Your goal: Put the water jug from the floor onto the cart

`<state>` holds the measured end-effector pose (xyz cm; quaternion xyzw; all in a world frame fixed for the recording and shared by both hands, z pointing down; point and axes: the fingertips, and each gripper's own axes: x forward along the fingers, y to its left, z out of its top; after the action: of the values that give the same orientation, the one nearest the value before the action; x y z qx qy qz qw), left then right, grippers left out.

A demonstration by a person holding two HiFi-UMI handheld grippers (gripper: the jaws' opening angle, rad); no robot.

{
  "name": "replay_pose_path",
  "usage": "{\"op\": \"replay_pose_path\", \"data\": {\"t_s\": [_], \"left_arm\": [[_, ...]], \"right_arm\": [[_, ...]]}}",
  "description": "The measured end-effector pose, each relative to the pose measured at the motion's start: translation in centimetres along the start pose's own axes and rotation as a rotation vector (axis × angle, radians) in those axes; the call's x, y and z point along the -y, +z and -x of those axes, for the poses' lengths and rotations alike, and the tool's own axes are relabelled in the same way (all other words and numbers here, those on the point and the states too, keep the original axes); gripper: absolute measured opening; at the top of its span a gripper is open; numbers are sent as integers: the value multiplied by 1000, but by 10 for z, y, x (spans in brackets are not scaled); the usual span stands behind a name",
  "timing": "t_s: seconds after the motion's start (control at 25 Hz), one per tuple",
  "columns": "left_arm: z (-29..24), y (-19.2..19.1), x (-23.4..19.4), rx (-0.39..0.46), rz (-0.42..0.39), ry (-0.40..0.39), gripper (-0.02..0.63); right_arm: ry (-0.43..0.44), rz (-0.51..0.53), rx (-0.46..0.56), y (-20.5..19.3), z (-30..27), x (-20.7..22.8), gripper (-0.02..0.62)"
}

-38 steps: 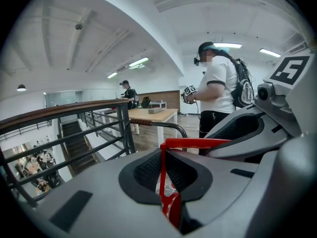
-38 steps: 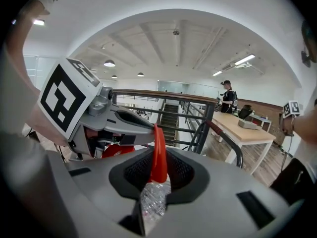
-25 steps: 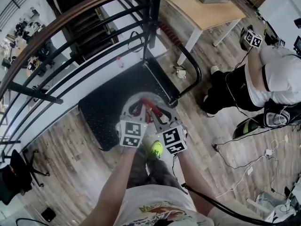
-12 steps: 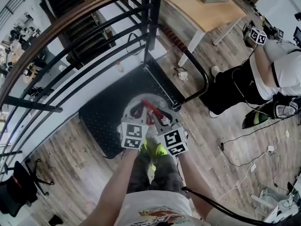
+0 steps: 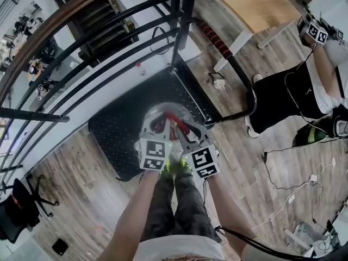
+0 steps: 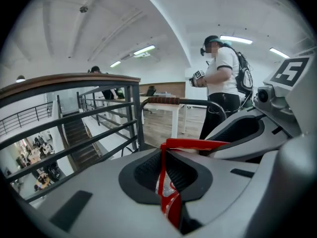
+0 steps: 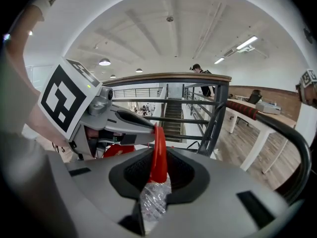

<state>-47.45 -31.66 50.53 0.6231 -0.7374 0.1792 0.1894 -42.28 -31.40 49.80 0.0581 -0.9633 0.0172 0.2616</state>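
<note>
The clear water jug (image 5: 165, 115) with its red handle (image 5: 173, 121) is over the cart's black studded deck (image 5: 117, 129); I cannot tell whether it touches the deck. Both grippers grip the handle side by side. My left gripper (image 5: 159, 128) is shut on the handle's left part, seen as a red strip (image 6: 167, 182) between its pads. My right gripper (image 5: 182, 130) is shut on the right part, where red handle (image 7: 158, 155) and crinkled clear plastic (image 7: 152, 200) sit between the pads. The left gripper's body (image 7: 106, 115) shows close beside it.
The cart's black push bar (image 5: 247, 91) with a red-brown grip (image 5: 216, 39) rises at the right. A dark railing (image 5: 98, 42) with a wooden rail and stairs lies beyond. A wooden table (image 5: 255, 10), another person (image 5: 296, 86), floor cables (image 5: 293, 186) and a chair (image 5: 22, 205) surround me.
Both grippers have sunk with the jug over the cart deck. The head view has shifted forward, and the other person has drifted toward the right edge.
</note>
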Motion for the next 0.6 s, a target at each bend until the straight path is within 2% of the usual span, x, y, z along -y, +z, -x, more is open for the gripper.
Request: {"op": "replay_pose_path", "data": {"t_s": [0.36,0.6], "left_arm": [[-35,-38,-31,-17,31,28,28],[-63,-44,-30,-26,37,17,28]], "right_arm": [[54,13,-29,-27,-56,3,72],[38,0,-43,-42,-70,23,72]]}}
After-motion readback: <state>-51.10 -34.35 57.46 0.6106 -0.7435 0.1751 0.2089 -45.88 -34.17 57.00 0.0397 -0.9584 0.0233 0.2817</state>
